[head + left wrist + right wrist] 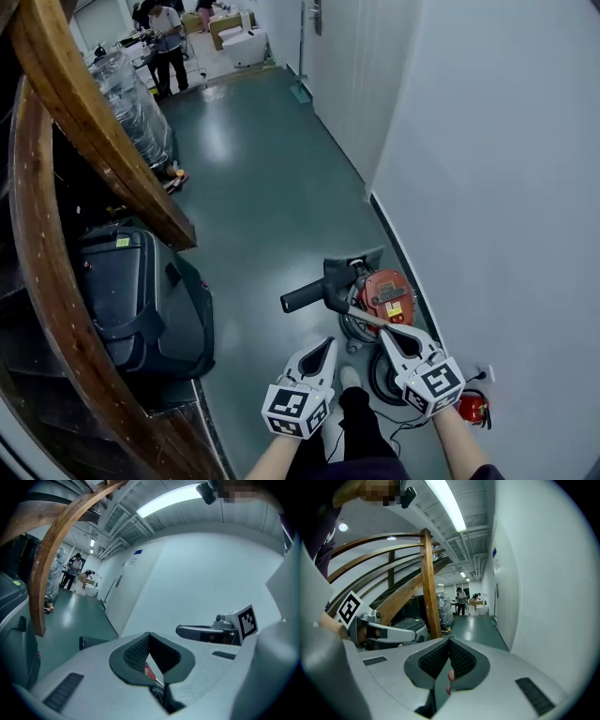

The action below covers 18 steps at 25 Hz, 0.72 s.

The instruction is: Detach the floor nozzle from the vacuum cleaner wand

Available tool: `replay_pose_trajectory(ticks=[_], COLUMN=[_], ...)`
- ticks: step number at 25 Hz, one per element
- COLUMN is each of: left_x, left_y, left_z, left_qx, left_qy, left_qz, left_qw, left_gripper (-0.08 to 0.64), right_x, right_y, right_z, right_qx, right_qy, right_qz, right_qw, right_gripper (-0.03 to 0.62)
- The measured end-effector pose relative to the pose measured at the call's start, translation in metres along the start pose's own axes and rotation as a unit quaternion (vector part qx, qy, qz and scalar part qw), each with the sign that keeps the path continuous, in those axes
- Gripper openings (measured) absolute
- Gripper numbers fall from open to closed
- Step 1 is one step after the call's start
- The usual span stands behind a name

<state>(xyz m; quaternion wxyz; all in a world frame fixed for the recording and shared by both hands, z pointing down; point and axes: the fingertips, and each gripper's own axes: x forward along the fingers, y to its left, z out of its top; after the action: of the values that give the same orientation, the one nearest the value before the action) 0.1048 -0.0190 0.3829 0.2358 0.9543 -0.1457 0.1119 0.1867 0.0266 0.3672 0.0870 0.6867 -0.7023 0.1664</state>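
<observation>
The left tongs and right tongs are both pressed together, empty, hovering just above the red-and-black canister vacuum cleaner on the dark green floor beside the white wall.

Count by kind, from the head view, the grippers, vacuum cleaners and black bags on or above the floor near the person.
grippers: 2 (left gripper, right gripper)
vacuum cleaner: 1
black bag: 1
total: 4
</observation>
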Motion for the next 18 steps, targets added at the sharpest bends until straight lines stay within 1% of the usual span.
replay_pose_trajectory(ticks=[4, 11, 14, 18], left_x=[0.016, 0.039, 0.051, 0.07], left_y=[0.021, 0.045, 0.048, 0.057], left_z=[-0.021, -0.052, -0.068, -0.093], left_qx=[-0.028, -0.077, -0.094, -0.11], left_qy=[-0.014, -0.034, -0.042, -0.048], left_qz=[0.031, 0.081, 0.097, 0.114], left_qw=[0.999, 0.9931, 0.99, 0.9862], left_gripper=[0.005, 0.005, 0.005, 0.005], right_x=[0.025, 0.063, 0.077, 0.1], right_y=[-0.011, -0.032, -0.04, -0.042], right_z=[-0.023, -0.057, -0.07, -0.086], right_qx=[-0.018, -0.018, -0.025, -0.037], right_qy=[0.021, 0.06, 0.088, 0.11], right_qz=[0.036, 0.095, 0.127, 0.183], right_qw=[0.999, 0.993, 0.988, 0.976], right_gripper=[0.018, 0.018, 0.02, 0.021])
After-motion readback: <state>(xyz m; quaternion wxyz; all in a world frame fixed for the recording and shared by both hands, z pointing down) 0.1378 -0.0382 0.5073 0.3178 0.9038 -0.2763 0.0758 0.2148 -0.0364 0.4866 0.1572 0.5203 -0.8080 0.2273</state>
